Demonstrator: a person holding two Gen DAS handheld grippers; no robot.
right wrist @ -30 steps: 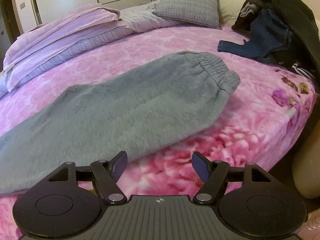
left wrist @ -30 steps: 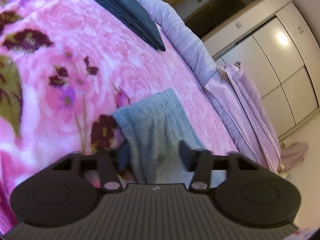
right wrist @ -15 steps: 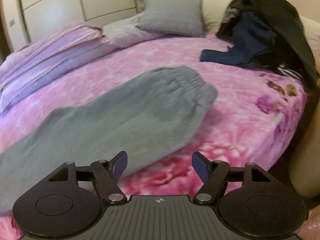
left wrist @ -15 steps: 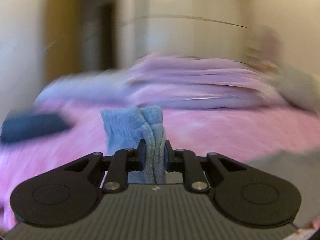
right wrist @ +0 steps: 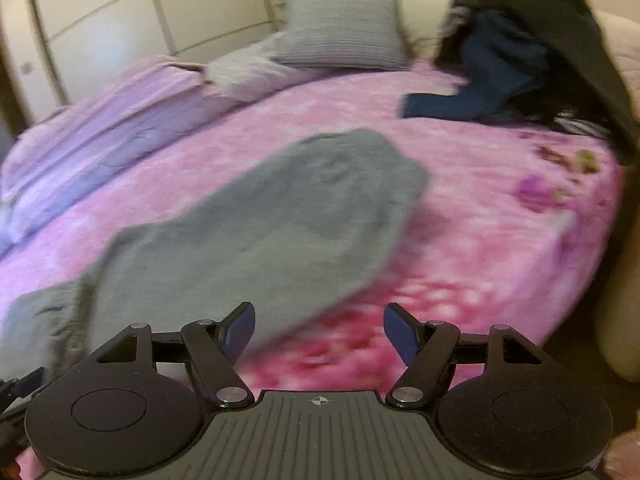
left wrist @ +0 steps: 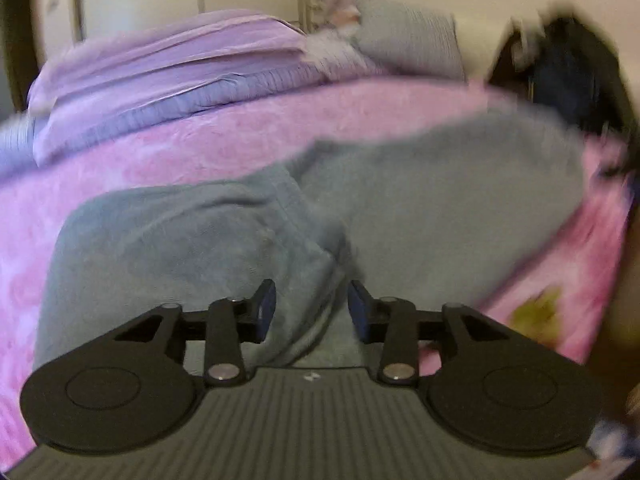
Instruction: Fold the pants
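Grey sweatpants [left wrist: 440, 200] lie across the pink floral blanket [left wrist: 240, 128]. Their leg end [left wrist: 180, 240] is folded back over the rest of the pants. My left gripper [left wrist: 312, 310] hovers low over this fold. Its jaws are opening, and a ridge of grey cloth runs between them without the pads pressing on it. In the right wrist view the sweatpants [right wrist: 280, 232] stretch from the lower left toward the middle of the bed. My right gripper [right wrist: 319, 330] stands open over the blanket [right wrist: 480, 200], just off the cloth's near edge, with nothing in it.
A folded lilac quilt [right wrist: 100, 140] and a grey pillow [right wrist: 340, 32] lie along the far side. A pile of dark clothes with blue jeans [right wrist: 512, 60] sits at the right. The bed edge [right wrist: 592, 280] drops off on the right. White wardrobe doors [right wrist: 120, 20] stand behind.
My left gripper shut on the leg end, rolled and carried it across the bed onto the pants, and has now parted its jaws. The right gripper has barely shifted.
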